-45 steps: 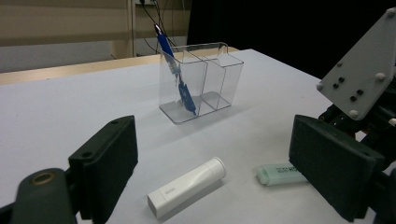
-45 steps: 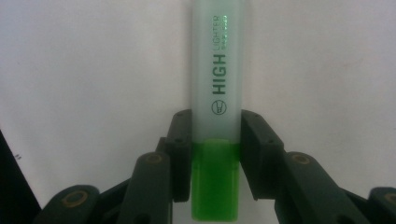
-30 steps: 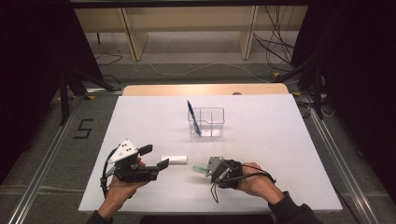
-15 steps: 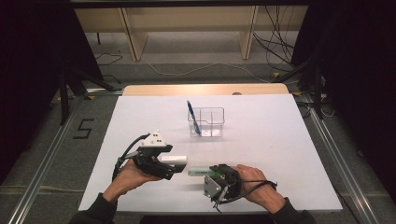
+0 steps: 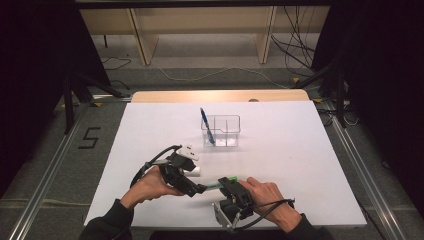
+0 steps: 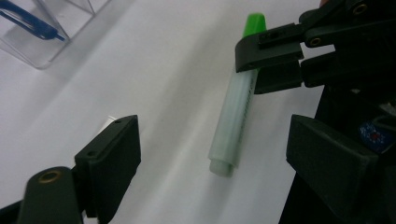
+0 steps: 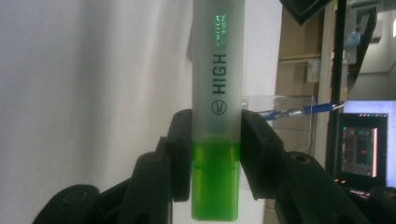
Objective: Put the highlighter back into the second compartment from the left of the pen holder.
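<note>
A highlighter with a frosted white body and a green end is clamped in my right gripper, whose jaws pinch it where white meets green. In the high view the right gripper holds the highlighter low over the table's near edge, pointing left. My left gripper stands open, its two jaws on either side of the highlighter's free end without touching it. From above, the left gripper sits just left of the right one.
A clear divided box stands mid-table with a blue pen leaning in its left part. A small white block lies on the white tabletop beside the left gripper. Shelving and cables lie beyond the far edge.
My left gripper has moved right, past the white block, until its open jaws straddle the highlighter. The right hand has drawn slightly toward the near edge, still holding the highlighter.
</note>
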A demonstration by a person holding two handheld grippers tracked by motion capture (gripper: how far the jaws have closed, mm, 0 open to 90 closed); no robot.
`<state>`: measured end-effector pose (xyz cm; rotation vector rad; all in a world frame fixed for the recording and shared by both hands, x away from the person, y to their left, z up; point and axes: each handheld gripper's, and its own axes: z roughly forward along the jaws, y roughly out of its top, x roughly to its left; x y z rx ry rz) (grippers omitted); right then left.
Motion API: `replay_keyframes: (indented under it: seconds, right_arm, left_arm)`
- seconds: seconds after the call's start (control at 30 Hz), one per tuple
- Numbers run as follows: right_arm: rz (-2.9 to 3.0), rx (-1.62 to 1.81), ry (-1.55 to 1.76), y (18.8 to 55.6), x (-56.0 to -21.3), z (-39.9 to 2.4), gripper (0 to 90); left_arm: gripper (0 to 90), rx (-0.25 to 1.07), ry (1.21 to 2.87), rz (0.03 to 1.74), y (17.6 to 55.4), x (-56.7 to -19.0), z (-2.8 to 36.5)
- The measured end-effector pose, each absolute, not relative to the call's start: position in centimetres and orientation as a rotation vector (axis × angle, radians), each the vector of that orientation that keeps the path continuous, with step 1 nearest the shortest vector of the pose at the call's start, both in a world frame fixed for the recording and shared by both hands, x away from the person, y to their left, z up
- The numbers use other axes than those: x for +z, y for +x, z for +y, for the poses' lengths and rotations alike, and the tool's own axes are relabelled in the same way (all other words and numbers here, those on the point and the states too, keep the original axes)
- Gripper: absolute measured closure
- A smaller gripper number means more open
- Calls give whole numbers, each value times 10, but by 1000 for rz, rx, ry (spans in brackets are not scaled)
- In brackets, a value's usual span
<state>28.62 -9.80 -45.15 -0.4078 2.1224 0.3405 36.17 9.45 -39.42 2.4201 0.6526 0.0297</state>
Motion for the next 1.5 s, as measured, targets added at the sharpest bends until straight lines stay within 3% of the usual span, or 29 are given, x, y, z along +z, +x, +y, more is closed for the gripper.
replay_keyframes:
  seconds: [0.33, 0.73, 1.23, 1.5]
  right_arm:
    - [2004, 275, -508, 282, -461, -97, 673]
    - [1949, 248, -568, 281, -464, -94, 673]
    - [1940, 239, -600, 278, -467, -92, 673]
    - [1933, 242, -614, 277, -468, -91, 673]
  left_arm:
    - [227, -39, 2500, 642, 370, -399, 83]
    - [364, -81, 2551, 595, 374, -406, 72]
    - [598, -140, 2603, 523, 375, -410, 63]
    - [643, -164, 2631, 499, 376, -412, 61]
